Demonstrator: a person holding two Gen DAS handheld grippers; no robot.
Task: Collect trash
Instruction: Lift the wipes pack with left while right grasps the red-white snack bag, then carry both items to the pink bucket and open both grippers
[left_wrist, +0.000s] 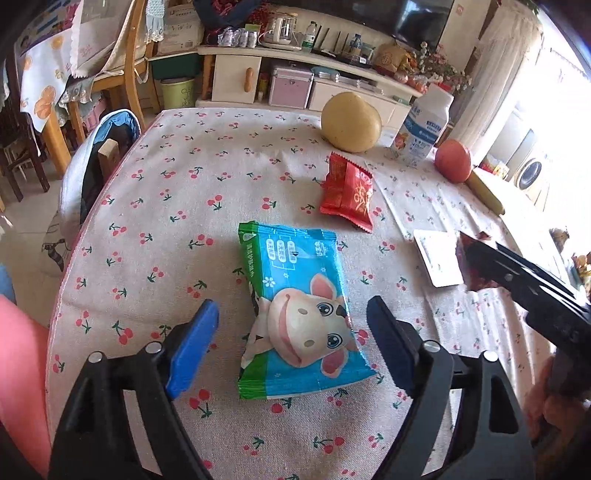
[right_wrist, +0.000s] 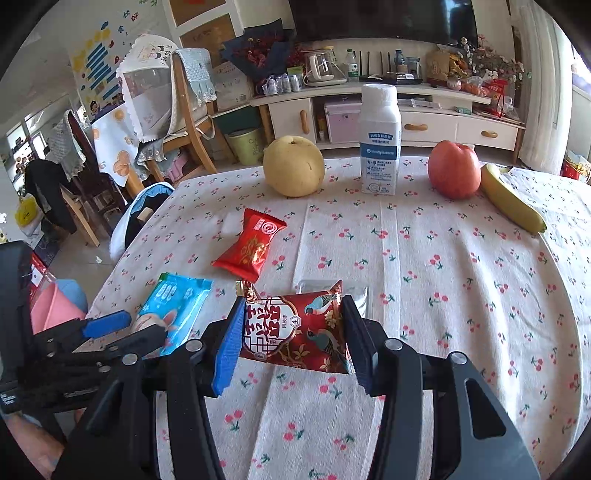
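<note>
On a cherry-print table (right_wrist: 443, 295), the right gripper (right_wrist: 291, 328) clamps a dark red wrapper (right_wrist: 295, 328), lifted clear, while the left gripper (left_wrist: 291, 332), jaws spread, straddles the blue packet (left_wrist: 295, 306). Closing off-centre could likely skid the slick packet aside.

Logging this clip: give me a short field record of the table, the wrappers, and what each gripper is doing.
surface: table with cherry-print cloth
left gripper: open, astride blue cow-print packet, pads clear of it
right gripper: shut on dark red bird-print packet, lifted off the cloth
loose wrappers: red packet; silver wrapper
not trash: pear, milk bottle, apple, banana
</note>
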